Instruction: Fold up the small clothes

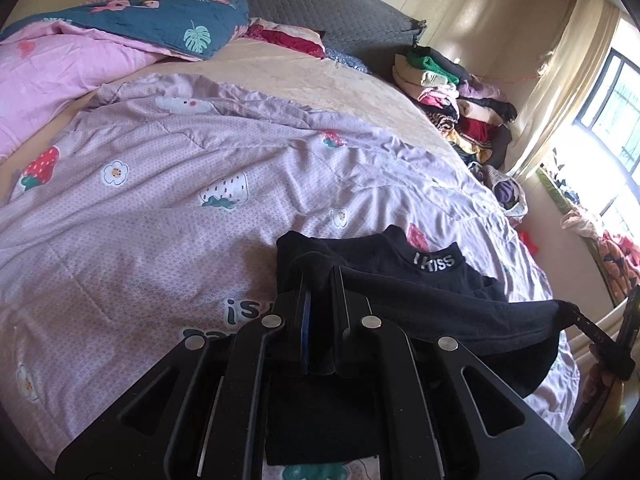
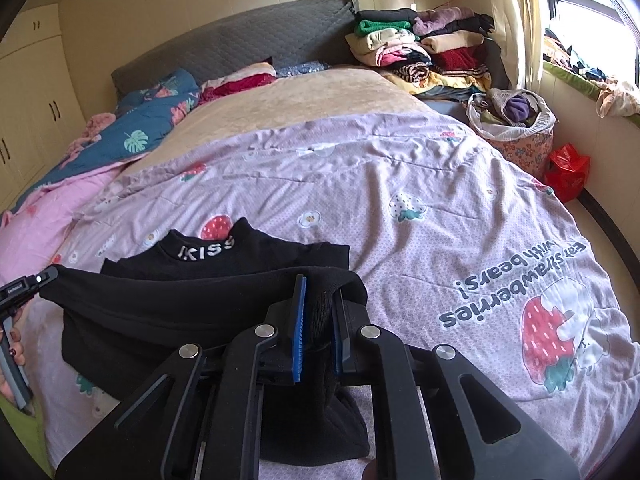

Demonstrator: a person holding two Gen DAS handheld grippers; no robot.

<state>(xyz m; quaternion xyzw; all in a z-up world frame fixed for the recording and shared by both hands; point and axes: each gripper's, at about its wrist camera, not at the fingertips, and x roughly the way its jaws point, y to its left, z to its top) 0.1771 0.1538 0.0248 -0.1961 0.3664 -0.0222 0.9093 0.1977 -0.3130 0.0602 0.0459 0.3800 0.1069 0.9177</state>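
Observation:
A black top [image 1: 420,304] with a white "KISS" collar [image 1: 434,262] lies on the lilac strawberry quilt [image 1: 160,200]. Its near edge is lifted and stretched between both grippers, over the lower part of the garment. My left gripper [image 1: 320,274] is shut on the left corner of that edge. In the same view the right gripper [image 1: 570,308] grips the other corner at the right. In the right wrist view my right gripper [image 2: 318,286] is shut on a bunch of the black top [image 2: 180,304]. The left gripper [image 2: 48,274] holds the far corner, with a hand below it.
Piles of folded clothes [image 2: 420,48] sit at the bed's far right corner, with a full laundry basket [image 2: 516,124] and a red bag [image 2: 568,170] on the floor beside the bed. A blue leaf-print blanket [image 1: 160,24] and a pink one lie at the far left.

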